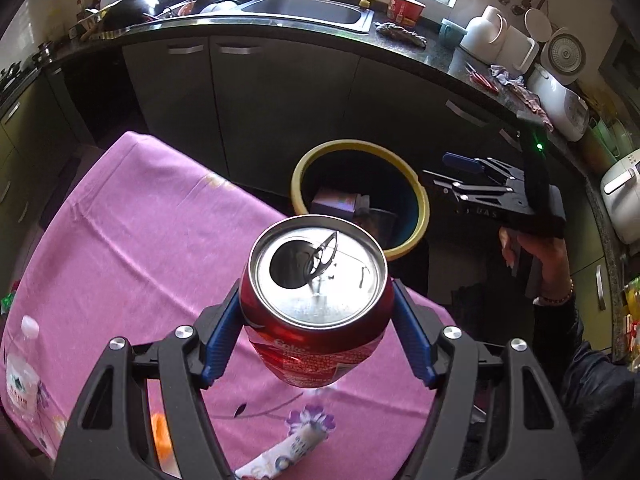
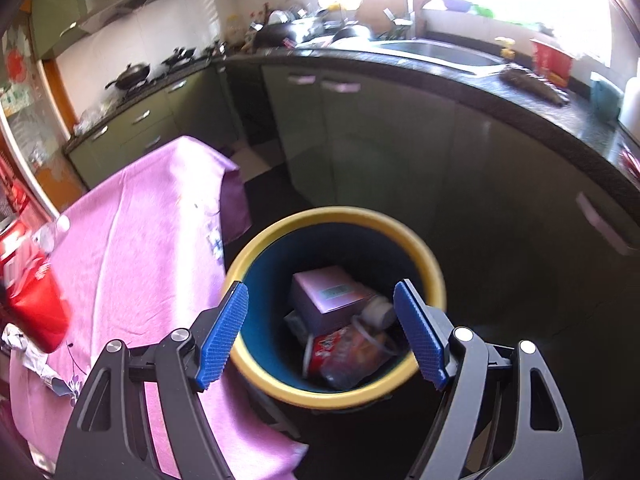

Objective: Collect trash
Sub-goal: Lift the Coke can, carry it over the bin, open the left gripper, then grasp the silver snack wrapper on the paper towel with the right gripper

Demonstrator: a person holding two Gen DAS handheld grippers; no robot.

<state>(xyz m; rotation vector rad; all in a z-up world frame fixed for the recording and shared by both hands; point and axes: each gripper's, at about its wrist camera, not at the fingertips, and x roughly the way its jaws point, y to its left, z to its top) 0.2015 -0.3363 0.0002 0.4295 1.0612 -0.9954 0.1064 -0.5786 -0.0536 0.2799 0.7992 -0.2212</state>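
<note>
My left gripper point(image 1: 316, 316) is shut on a red Coke can point(image 1: 316, 300), opened at the top and held upright above the pink tablecloth point(image 1: 132, 232). Beyond it stands a dark bin with a yellow rim point(image 1: 416, 196). The can point(image 2: 34, 300) also shows at the left edge of the right wrist view. My right gripper point(image 2: 320, 320) is open and empty, hanging over that bin point(image 2: 340, 398), which holds a pink box point(image 2: 324, 292) and a red wrapper point(image 2: 340, 350). In the left wrist view the right gripper point(image 1: 460, 176) sits to the bin's right, held by a hand point(image 1: 548, 256).
On the cloth lie a clear plastic bottle point(image 1: 22, 364), a white wrapper point(image 1: 280, 452) and an orange piece point(image 1: 162, 436). Crumpled paper point(image 2: 24, 352) lies near the cloth's left edge. Dark counter point(image 1: 280, 26) with a sink point(image 1: 308, 10) and cabinets stand behind the bin.
</note>
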